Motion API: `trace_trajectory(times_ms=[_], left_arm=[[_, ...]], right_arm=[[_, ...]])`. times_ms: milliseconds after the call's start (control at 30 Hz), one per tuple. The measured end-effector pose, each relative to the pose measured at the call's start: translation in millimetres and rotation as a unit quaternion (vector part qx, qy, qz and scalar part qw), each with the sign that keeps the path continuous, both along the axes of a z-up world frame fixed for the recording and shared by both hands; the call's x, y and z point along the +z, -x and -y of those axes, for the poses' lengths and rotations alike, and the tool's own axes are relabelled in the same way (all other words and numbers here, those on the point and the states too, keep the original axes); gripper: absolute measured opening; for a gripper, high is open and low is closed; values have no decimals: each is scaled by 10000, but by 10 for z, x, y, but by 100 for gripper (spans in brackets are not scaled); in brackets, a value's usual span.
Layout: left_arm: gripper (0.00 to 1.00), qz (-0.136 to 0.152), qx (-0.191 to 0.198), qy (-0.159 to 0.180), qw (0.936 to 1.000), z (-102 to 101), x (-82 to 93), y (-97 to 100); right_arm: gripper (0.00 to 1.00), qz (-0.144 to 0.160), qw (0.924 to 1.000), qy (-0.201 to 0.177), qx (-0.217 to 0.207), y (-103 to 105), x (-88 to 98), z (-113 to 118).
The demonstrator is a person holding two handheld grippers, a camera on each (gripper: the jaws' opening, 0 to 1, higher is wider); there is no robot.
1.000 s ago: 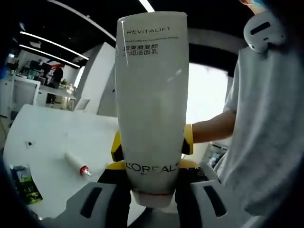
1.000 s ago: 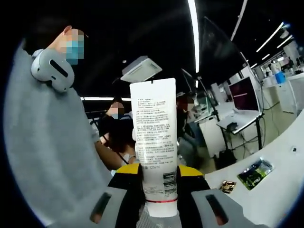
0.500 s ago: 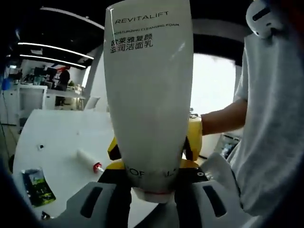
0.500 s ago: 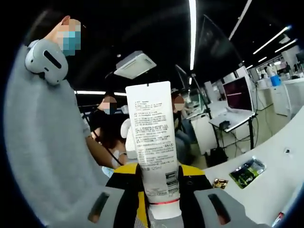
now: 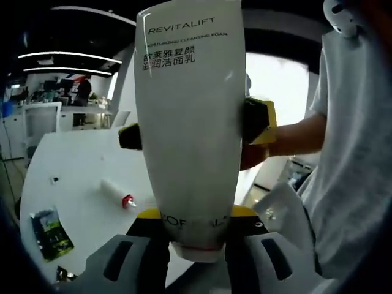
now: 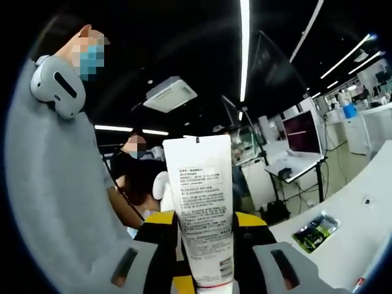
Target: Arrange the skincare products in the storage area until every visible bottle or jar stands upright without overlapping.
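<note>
A white L'Oreal Revitalift tube (image 5: 190,116) stands cap end down between the jaws of my left gripper (image 5: 195,223), which is shut on its lower end. In the left gripper view, the yellow fingertips (image 5: 258,119) of my right gripper flank the same tube at mid height, pressed against its sides. In the right gripper view the tube's printed back (image 6: 203,220) rises between the jaws of my right gripper (image 6: 205,228), shut on it. A red ring marks the tube's cap end in both views.
A white table (image 5: 79,171) lies behind, with a small white red-capped tube (image 5: 116,192) lying flat and a green sachet (image 5: 46,228). The sachet (image 6: 312,228) also sits on the table's edge (image 6: 361,239). A person in a grey shirt (image 5: 355,159) stands close.
In the left gripper view the right gripper's fingertips have moved up the tube, from near its lower end to mid height. In the right gripper view the tube sits lower between the jaws.
</note>
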State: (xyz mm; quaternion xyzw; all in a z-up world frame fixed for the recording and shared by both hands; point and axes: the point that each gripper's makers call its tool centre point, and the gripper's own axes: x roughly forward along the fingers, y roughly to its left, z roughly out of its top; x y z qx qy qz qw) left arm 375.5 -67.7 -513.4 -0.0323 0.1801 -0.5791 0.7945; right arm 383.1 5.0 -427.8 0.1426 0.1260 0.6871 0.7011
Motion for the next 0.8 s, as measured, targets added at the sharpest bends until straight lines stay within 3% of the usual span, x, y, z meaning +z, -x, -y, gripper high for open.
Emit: trace_trajectory(times_ms=[300, 367, 500, 567, 600, 667, 767, 800], left_arm=[[32, -147, -115, -14, 9998, 15, -23, 51], [32, -15, -97, 21, 9999, 24, 3, 29], [33, 50, -348, 557, 9978, 57, 199, 88], [35, -330, -395, 1204, 9914, 53, 386, 116], [36, -453, -418, 1323, 9893, 35, 416, 115], [36, -196, -462, 1543, 9868, 10, 508, 102], [35, -345, -559, 1610, 9848, -7, 522, 153], [34, -273, -532, 1621, 9850, -9, 533, 149]], right_arm=[[28, 146, 9998, 82, -69, 16, -7, 4], [27, 199, 9998, 74, -59, 20, 11, 18], [27, 250, 9996, -54, 97, 87, 89, 26], [27, 241, 9995, -48, 220, 141, 82, 14], [27, 242, 9993, -86, 257, 163, 88, 8], [27, 228, 9992, -151, 282, 188, 90, -3], [27, -80, 9984, -482, 283, 181, 149, 19], [27, -110, 9984, -510, 239, 163, 148, 32]])
